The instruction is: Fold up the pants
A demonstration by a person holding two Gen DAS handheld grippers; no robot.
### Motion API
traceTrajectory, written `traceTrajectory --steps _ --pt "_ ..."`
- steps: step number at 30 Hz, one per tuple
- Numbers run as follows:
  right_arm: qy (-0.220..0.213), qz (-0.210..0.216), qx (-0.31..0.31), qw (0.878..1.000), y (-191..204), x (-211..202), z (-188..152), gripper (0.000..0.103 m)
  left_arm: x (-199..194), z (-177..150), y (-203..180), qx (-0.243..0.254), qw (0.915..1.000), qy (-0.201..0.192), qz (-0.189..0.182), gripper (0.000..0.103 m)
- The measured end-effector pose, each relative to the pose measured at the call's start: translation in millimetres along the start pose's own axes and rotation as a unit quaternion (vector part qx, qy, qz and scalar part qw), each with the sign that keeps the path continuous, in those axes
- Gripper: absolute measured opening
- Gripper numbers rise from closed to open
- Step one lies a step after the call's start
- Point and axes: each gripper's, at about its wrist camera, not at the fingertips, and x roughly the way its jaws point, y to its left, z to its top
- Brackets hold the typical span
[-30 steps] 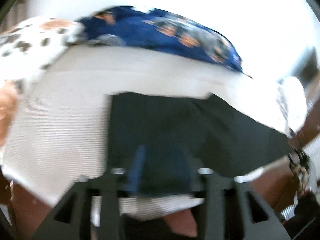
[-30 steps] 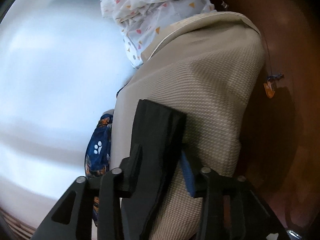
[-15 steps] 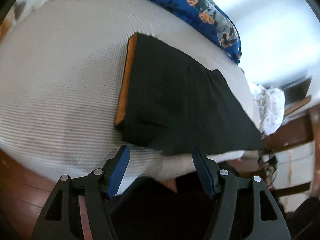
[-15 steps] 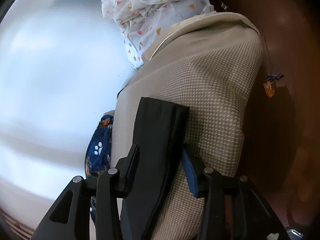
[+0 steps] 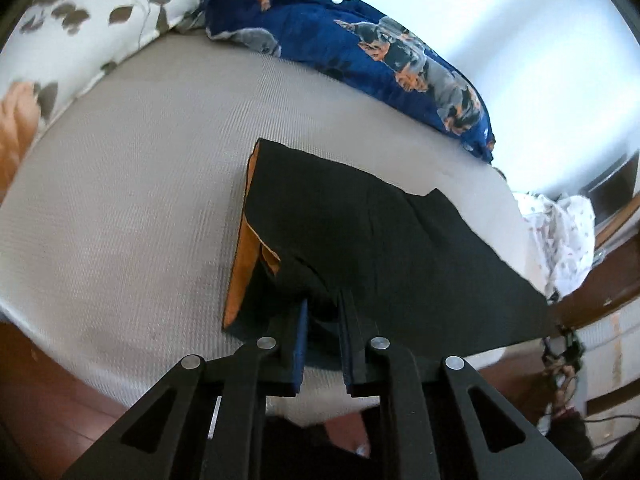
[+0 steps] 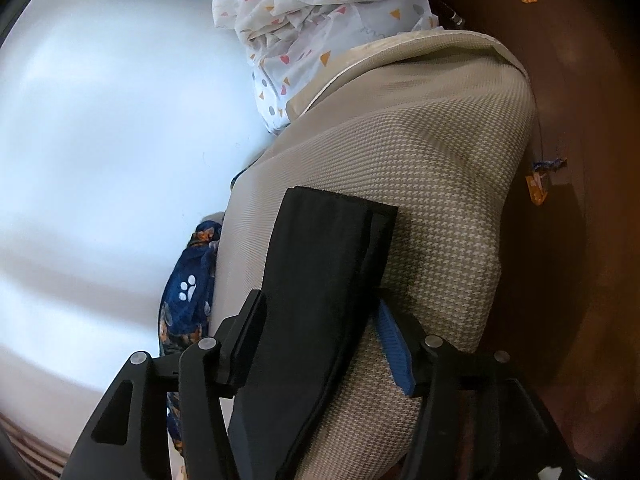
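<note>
On the bed [image 5: 132,200], left gripper [image 5: 323,312] — earlier open — now pinches pants [image 5: 380,248].

pants [image 5: 400,248]: on the mattress [image 5: 132,208], near its front edge
blanket [image 5: 372,48]: behind the pants, along the wall
pillow [image 5: 76,28]: far left, beside the blanket
crumpled sheet [image 5: 560,232]: right end of the mattress
</note>
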Motion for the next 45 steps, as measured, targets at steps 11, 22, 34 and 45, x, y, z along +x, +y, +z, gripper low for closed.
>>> traceTrajectory --steps 11,22,34,45 --pt "0.004 0.006 -0.006 1.0 0 2 0 0.06 30 -23 32 -0.034 0.9987 0.035 0.014 0.015" --pt "0.029 0.038 -0.002 0.999 -4 2 8 0.062 33 -23 21 -0.01 0.9987 0.029 0.04 0.023" --pt "0.042 0.069 -0.027 0.996 7 1 9 0.067 43 -31 -7 0.064 0.9945 0.029 0.078 0.047" --pt "0.086 -0.018 -0.043 0.995 12 31 7 0.006 40 -31 0 0.047 0.9969 0.028 0.057 0.05"
